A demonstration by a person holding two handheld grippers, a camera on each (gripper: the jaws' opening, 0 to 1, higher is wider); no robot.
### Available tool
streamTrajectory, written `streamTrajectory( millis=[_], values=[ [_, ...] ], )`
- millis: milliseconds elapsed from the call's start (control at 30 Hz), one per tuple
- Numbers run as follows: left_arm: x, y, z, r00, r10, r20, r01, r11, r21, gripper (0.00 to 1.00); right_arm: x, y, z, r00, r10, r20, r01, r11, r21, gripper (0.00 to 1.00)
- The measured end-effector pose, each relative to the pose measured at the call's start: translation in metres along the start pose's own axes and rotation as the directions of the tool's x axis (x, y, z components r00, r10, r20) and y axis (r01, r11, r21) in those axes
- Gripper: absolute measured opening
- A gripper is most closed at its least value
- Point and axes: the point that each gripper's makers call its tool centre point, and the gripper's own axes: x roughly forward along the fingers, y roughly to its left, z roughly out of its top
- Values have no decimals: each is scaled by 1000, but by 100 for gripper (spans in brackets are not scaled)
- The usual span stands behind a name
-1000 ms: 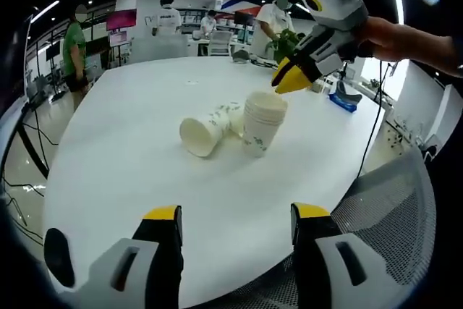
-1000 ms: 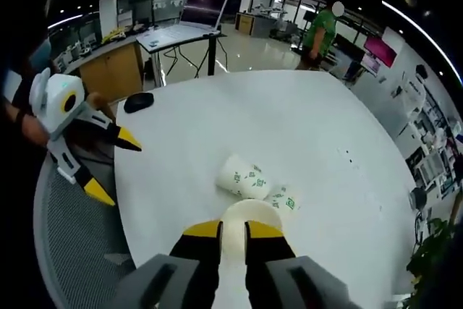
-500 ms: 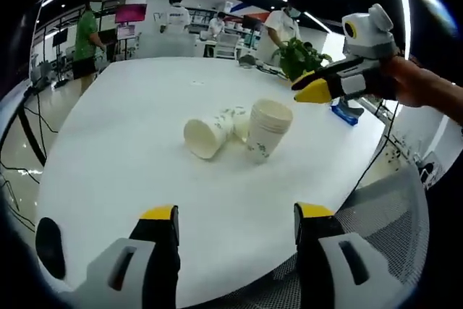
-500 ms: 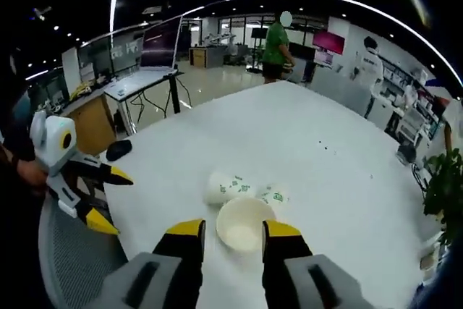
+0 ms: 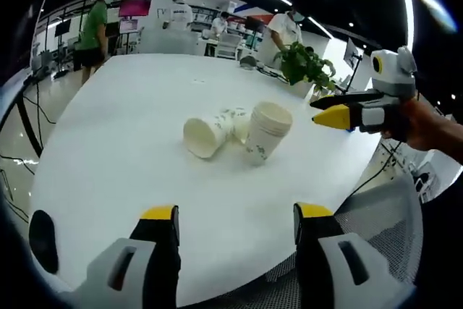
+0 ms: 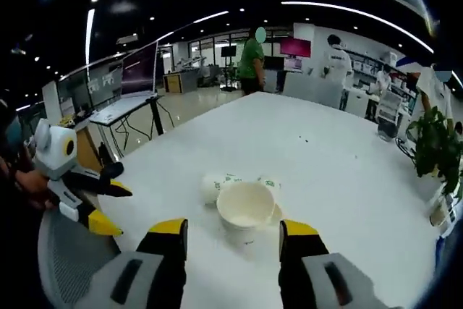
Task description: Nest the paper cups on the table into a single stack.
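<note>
A stack of white paper cups (image 5: 266, 129) with green print stands upright mid-table, and two single cups lie on their sides against its left. One lying cup (image 5: 209, 132) opens toward me; the other lying cup (image 5: 237, 116) is behind it. My left gripper (image 5: 237, 215) hovers open over the near table edge, well short of them. My right gripper (image 5: 323, 108) hangs open in a hand to the right of the stack, apart from it. In the right gripper view the stack (image 6: 246, 212) sits just beyond my open right gripper (image 6: 233, 228), with the left gripper (image 6: 116, 209) at left.
The white table (image 5: 123, 157) is wide and round-edged. A black mouse (image 5: 42, 241) lies at its near left edge. A grey mesh chair (image 5: 383, 208) stands at the near right. A potted plant (image 5: 304, 66) is at the far right, and people stand beyond.
My right gripper opened, let go of the cup stack's rim and drew back from it. The stack stays upright on the table. The left gripper held its place.
</note>
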Motion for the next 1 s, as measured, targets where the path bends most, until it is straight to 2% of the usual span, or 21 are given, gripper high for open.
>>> streamTrajectory(
  millis=[267,533,700,833,900,1000],
  values=[
    [-2,2,3,1000,-8,9,9,997,-71,63,-10,0,-14,997,-44,63,36,992,125,52],
    [-4,3,5,1000,1,18,1,993,-120,62,-14,6,-26,995,-57,76,45,988,148,54],
    [-3,5,5,1000,7,15,-5,994,-113,62,-16,9,-30,993,-83,82,74,991,110,54],
    [-3,6,4,1000,8,12,-6,994,-109,62,-16,9,-32,991,-83,102,69,989,131,55],
    [-3,7,5,1000,12,14,-11,994,-109,62,-19,6,-32,987,-120,107,111,990,88,58],
    [-3,10,6,1000,21,14,-19,993,-117,61,-21,10,-31,985,-109,131,96,990,105,58]
  ],
)
